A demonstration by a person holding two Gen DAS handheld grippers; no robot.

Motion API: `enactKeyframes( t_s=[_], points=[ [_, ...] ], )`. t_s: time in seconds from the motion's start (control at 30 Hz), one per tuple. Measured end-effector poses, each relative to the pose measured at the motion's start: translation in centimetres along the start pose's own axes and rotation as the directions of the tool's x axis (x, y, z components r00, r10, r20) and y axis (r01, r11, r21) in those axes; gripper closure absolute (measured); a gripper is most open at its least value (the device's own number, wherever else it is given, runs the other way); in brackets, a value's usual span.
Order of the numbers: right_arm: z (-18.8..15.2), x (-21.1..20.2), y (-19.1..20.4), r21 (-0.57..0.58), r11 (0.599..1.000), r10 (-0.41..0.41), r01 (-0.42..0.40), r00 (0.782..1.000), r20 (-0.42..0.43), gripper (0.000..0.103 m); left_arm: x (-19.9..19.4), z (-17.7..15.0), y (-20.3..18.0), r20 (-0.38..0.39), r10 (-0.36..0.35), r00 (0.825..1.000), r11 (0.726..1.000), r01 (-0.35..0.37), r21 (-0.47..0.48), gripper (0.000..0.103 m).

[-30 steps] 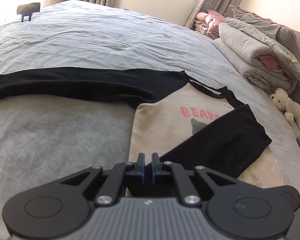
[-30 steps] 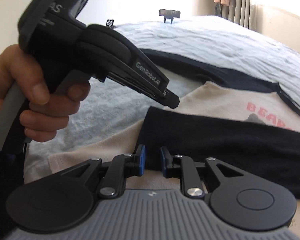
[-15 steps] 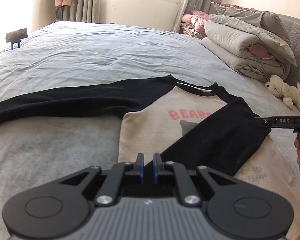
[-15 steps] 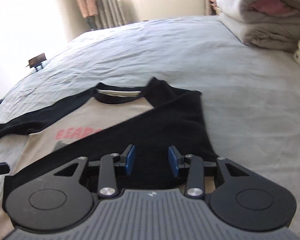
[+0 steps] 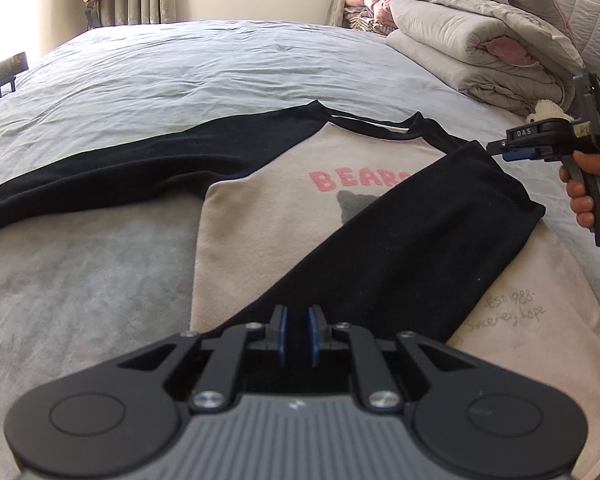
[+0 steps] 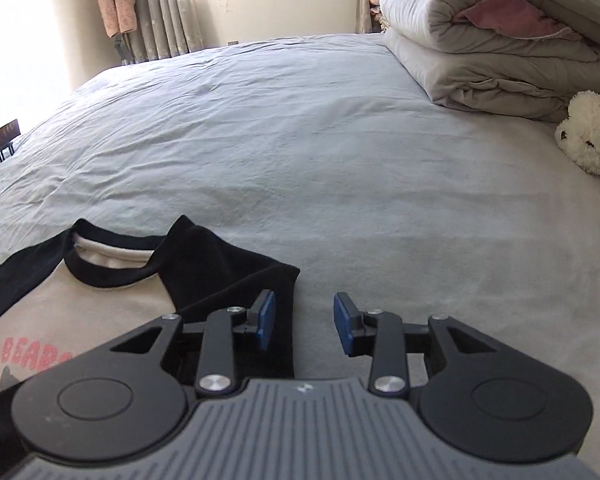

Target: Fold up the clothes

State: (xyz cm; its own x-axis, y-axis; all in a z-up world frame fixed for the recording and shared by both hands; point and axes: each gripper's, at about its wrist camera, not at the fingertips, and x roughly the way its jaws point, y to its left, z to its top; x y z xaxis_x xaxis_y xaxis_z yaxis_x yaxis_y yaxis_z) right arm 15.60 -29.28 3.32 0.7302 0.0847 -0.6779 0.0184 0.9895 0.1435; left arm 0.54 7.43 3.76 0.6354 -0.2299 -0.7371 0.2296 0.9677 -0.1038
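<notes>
A beige shirt (image 5: pixel 268 216) with black sleeves and pink "BEARS" lettering lies flat on the bed. One black sleeve (image 5: pixel 412 248) is folded slantwise across its chest; the other sleeve (image 5: pixel 100 168) stretches out to the left. My left gripper (image 5: pixel 297 336) stands over the folded sleeve's cuff end, its fingers a narrow gap apart with black cloth showing between them. My right gripper (image 6: pixel 304 326) is open at the shirt's shoulder (image 6: pixel 236 276), one pad over the black edge, the other over bare sheet. The left wrist view shows that right gripper (image 5: pixel 500 149) in a hand (image 5: pixel 580 200).
The grey-blue bedsheet (image 6: pixel 320 152) spreads wide beyond the shirt. Folded grey duvets (image 6: pixel 500 44) are stacked at the right, with a white plush toy (image 6: pixel 590 136) beside them. A small dark device on a stand (image 6: pixel 2 138) sits at the far left edge.
My right gripper has swung from the cuff end beside the left gripper over to the shoulder and opened wider. The left gripper's fingers have parted slightly.
</notes>
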Motion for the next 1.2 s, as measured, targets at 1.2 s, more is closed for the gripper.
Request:
enactKeyframes(
  t_s=[1.2],
  points=[
    [-0.6, -3.1, 0.8, -0.121, 0.988, -0.077, 0.095, 0.986, 0.15, 0.089, -1.2, 1.0, 1.4, 0.027, 0.07, 0.997, 0.997, -0.07, 0.016, 0.09]
  ],
)
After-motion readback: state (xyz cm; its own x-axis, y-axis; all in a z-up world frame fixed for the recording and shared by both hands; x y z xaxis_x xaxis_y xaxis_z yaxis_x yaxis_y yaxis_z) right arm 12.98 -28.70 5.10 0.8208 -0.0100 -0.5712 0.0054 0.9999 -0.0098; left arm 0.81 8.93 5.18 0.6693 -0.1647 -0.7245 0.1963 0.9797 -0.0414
